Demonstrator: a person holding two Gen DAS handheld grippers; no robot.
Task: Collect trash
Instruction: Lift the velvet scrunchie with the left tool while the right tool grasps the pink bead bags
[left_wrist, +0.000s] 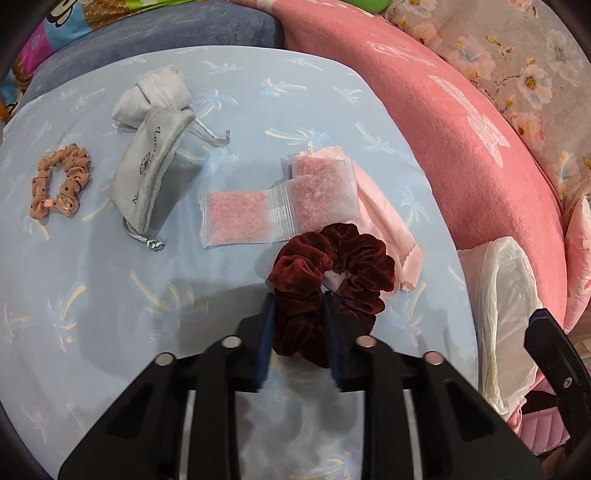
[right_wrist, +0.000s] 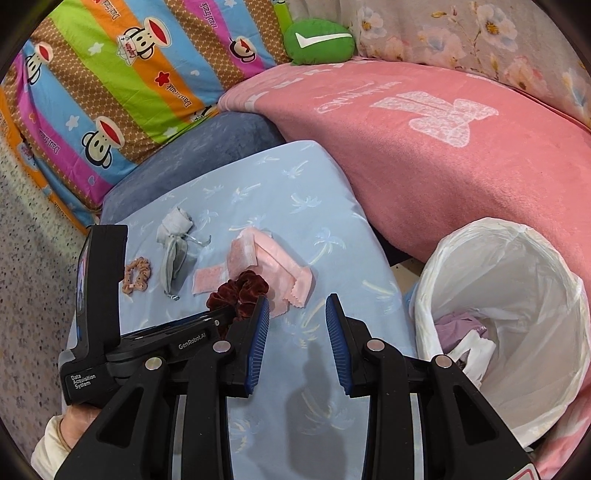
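On the pale blue palm-print sheet (left_wrist: 92, 314), near its right edge, our left gripper (left_wrist: 298, 306) is clamped on a dark red velvet scrunchie (left_wrist: 332, 269). Just beyond lie two pink sachets (left_wrist: 280, 206) over a pink cloth (left_wrist: 388, 225); a grey drawstring pouch (left_wrist: 151, 170) and tan scrunchie (left_wrist: 61, 181) sit toward the left edge. Our right gripper (right_wrist: 297, 306) hangs spread wide, holding nothing. Off the right edge stands the white-lined bin (right_wrist: 517, 295), some trash inside.
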